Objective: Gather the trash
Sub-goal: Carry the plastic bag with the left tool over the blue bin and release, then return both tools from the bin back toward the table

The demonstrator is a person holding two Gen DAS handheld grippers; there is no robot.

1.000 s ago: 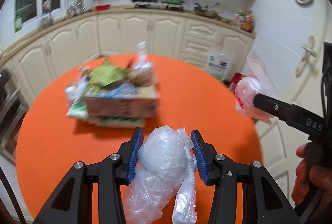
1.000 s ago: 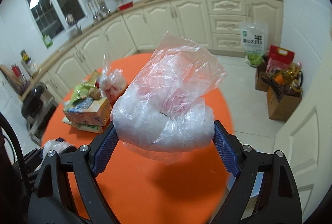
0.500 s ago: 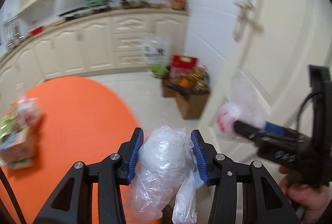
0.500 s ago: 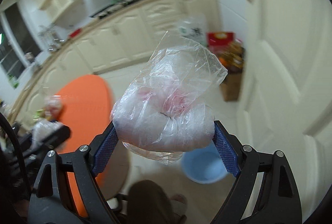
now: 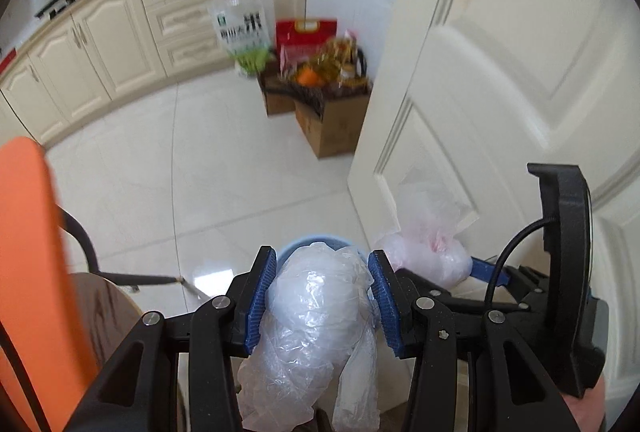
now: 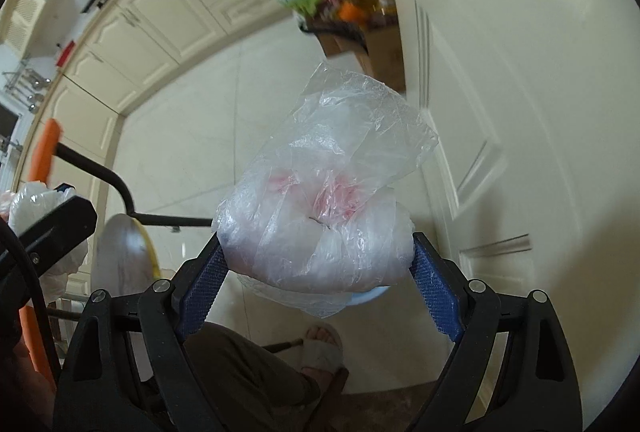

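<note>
My left gripper (image 5: 322,296) is shut on a crumpled clear plastic bag (image 5: 316,316) that hangs down between its blue pads. My right gripper (image 6: 316,272) is shut on a larger clear bag with pink marks (image 6: 324,208); the same bag also shows in the left wrist view (image 5: 428,248), just right of the left gripper. A light blue bin (image 5: 296,246) stands on the floor below both bags, mostly hidden behind them; a sliver of its rim shows in the right wrist view (image 6: 370,295). The left gripper with its bag shows at the left edge of the right wrist view (image 6: 40,216).
A white door (image 5: 500,80) stands close on the right. The orange table edge (image 5: 28,252) and a dark chair (image 5: 100,296) are on the left. Cardboard boxes of groceries (image 5: 324,100) sit by the cream cabinets (image 5: 120,32). My leg and sandalled foot (image 6: 320,348) are below.
Both grippers have swung right, away from the orange table, and tilted down toward the floor by the door. The blue bin has come under the two bags. Both grips are unchanged.
</note>
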